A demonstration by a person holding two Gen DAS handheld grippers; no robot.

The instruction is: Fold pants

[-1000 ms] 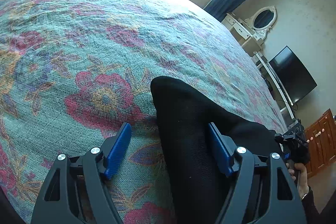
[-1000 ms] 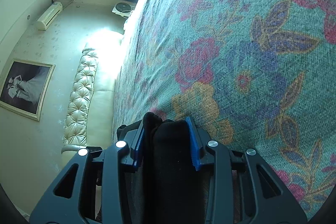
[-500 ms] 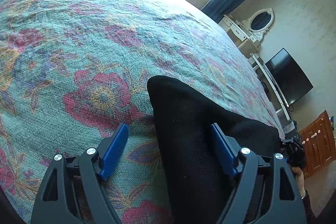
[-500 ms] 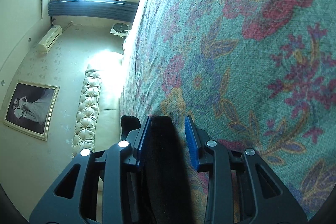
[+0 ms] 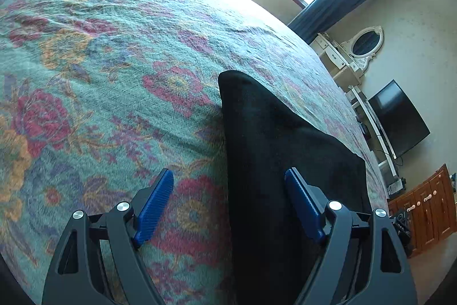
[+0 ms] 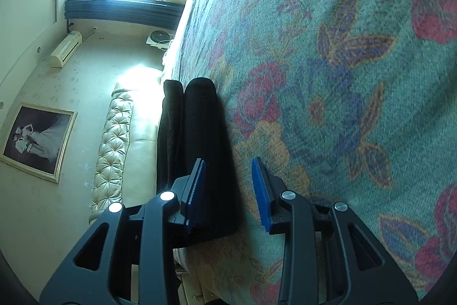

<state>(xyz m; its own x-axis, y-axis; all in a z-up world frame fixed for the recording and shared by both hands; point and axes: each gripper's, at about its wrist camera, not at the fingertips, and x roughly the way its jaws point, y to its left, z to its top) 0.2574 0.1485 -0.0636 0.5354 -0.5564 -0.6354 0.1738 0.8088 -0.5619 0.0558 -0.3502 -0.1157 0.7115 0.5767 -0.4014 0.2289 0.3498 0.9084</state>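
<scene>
The black pants (image 5: 271,133) lie folded in a long strip on the floral bedspread (image 5: 114,76). My left gripper (image 5: 228,173) hovers over their near part with its jaws wide apart. Its right pad is above the cloth, its left pad above the bedspread, and neither presses. In the right wrist view the pants (image 6: 200,119) lie along the bed's edge as two stacked folds. My right gripper (image 6: 228,159) stands open over their near end. The cloth reaches to its left pad, and bedspread (image 6: 342,76) shows between the cloth and the right pad.
A dresser with an oval mirror (image 5: 367,40), a dark TV (image 5: 400,119) and a wooden cabinet (image 5: 428,205) stand beyond the bed's far side. A tufted headboard (image 6: 114,139), a framed picture (image 6: 37,139) and a wall air conditioner (image 6: 65,49) lie past the other edge.
Both grippers have drawn back along the pants, so more black cloth shows ahead. The left jaws stand slightly wider. The cloth that filled the right jaws now leaves a gap.
</scene>
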